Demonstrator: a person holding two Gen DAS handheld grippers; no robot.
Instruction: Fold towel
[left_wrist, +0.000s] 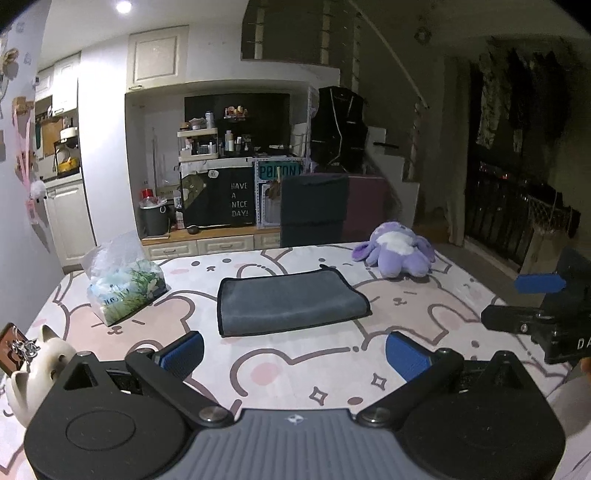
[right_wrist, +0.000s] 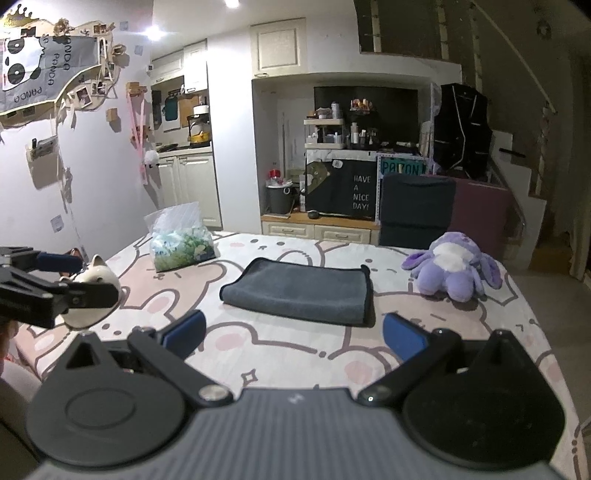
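A: Towel (left_wrist: 291, 301) position?

B: Grey, dark-edged, folded over, flat on the cartoon-print bed cover (left_wrist: 295, 369). It lies ahead of both tools, near mid-bed, touching neither.

A: Left gripper (left_wrist: 293, 352)?

B: Blue pads spread wide, nothing between them. The towel sits just beyond the tips, centred in the gap. The right wrist view shows this tool from the side at the left edge (right_wrist: 55, 280), fingers also apart.

A: Right gripper (right_wrist: 293, 332)?

B: Same: fingers parted, holding nothing. The towel (right_wrist: 301, 295) is beyond the tips, its rolled fold edge on the right. The left wrist view catches this tool at the right edge (left_wrist: 532, 299), fingers apart.

A: Surroundings?

B: Clear plastic bag (left_wrist: 122, 280) with green-and-white contents, upright, left of the towel and apart from it. Purple plush toy (left_wrist: 397, 253) to the far right, near the bed's far edge. White cat-shaped figure (right_wrist: 92, 291) at the near left, partly hidden behind the left tool.

A: Anything blocking?

B: Bare cover between tips and towel in both views.
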